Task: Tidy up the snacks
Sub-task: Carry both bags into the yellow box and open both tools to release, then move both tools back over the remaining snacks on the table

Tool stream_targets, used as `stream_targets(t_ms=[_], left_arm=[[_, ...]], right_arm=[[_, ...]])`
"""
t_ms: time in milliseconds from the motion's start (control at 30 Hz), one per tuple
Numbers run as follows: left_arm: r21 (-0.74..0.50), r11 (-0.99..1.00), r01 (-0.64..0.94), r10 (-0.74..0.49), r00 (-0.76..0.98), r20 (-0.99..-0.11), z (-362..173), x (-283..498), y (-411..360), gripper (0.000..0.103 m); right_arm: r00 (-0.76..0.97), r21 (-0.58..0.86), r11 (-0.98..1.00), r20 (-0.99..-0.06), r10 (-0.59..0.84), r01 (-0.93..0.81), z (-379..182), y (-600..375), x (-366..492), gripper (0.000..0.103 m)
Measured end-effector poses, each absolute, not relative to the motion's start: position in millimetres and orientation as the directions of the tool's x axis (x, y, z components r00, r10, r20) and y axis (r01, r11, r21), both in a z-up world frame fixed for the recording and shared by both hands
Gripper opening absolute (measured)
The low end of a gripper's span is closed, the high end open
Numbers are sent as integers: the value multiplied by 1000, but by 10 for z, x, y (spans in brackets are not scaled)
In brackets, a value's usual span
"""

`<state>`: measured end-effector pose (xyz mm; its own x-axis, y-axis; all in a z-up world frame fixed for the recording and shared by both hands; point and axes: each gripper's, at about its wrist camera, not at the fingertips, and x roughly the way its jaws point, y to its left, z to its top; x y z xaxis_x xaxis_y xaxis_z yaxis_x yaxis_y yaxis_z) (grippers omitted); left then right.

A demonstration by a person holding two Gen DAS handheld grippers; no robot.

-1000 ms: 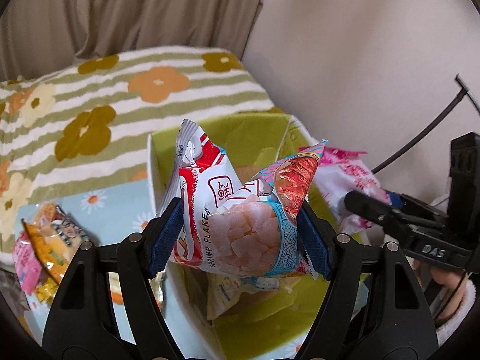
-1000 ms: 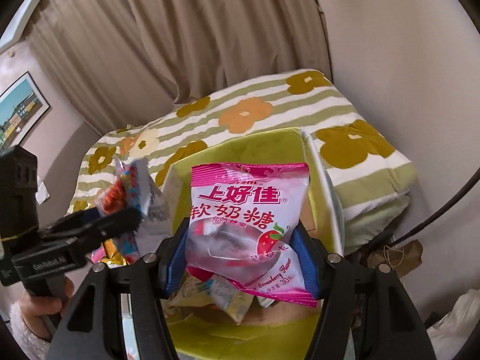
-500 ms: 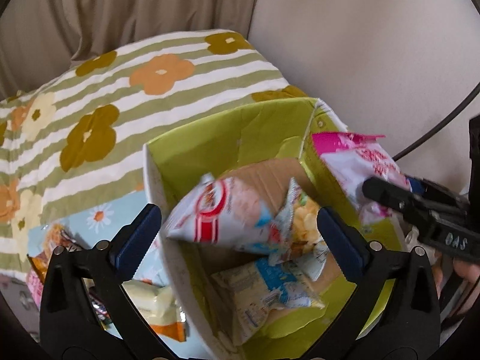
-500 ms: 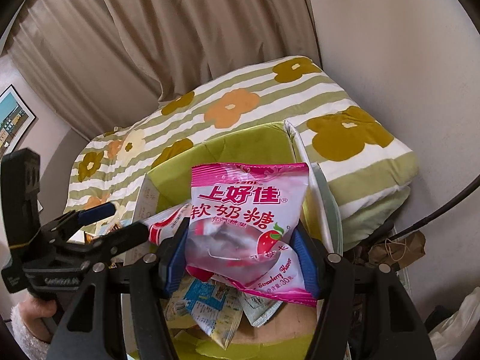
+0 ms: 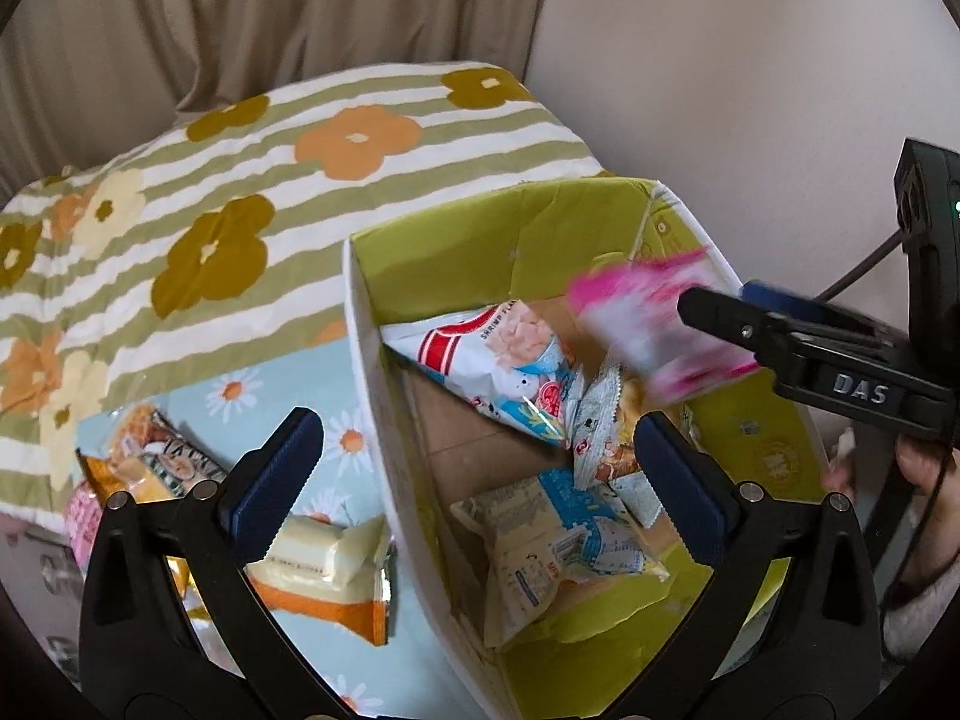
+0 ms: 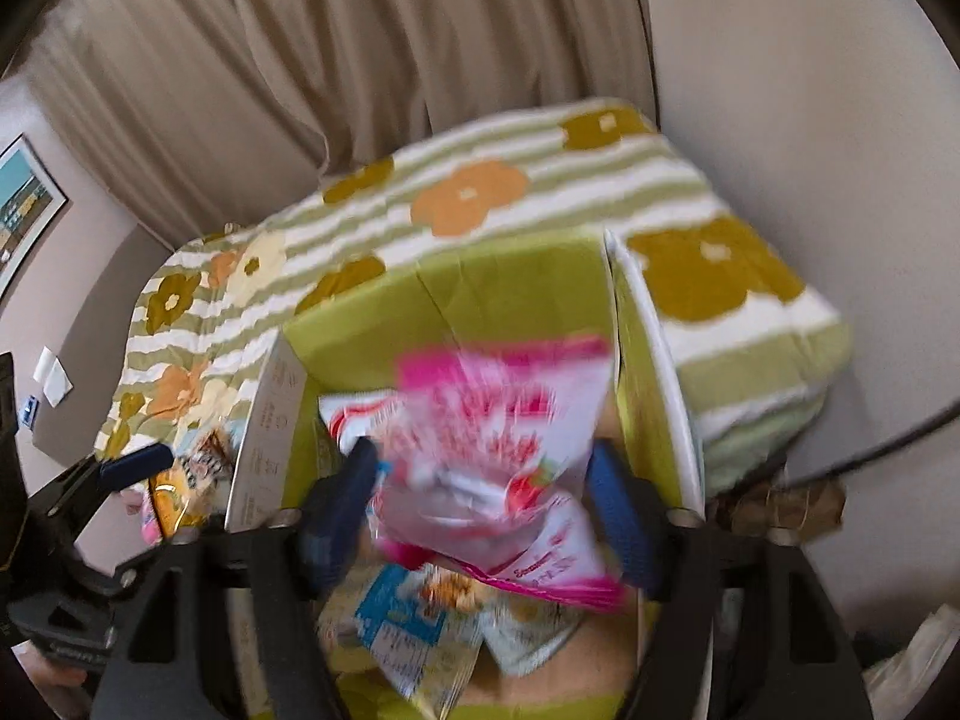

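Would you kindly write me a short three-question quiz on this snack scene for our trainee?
1. True or false: the shrimp flakes bag lies inside the green box.
2. The cream-and-orange packet lies: A) in the box; B) outside it, on the daisy cloth; C) on top of the shrimp flakes bag.
3. What colour is the blurred packet over the box?
Key: 1 true; 2 B; 3 pink.

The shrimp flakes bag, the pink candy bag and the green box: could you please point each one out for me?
shrimp flakes bag (image 5: 480, 354), left wrist view, on its printed front.
pink candy bag (image 6: 498, 438), right wrist view, on the blurred middle of its front.
green box (image 5: 528, 240), left wrist view, on its far inner wall.
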<state>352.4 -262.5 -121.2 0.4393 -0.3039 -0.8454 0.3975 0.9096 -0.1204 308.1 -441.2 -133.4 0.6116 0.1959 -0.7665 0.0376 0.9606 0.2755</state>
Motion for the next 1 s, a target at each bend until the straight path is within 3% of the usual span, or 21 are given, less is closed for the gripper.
stream_targets(t_ms=[133,567,1000], left_arm=[[-115,922,370,-289,459,-840,-1154,3374,-2532,102],[-119,955,273,-256,547,-797,-883,2728,-2220,102],[-65,996,58,-87,652,-753,-545,2114,-1305,103]], right_arm=[[673,224,974,-717,181,-24,-1201,-4318,2943,103],[651,201,957,-702,289,-209,-921,-4078,2500,103],[642,238,886,-618,455,-399,-626,-3391,2279,103]])
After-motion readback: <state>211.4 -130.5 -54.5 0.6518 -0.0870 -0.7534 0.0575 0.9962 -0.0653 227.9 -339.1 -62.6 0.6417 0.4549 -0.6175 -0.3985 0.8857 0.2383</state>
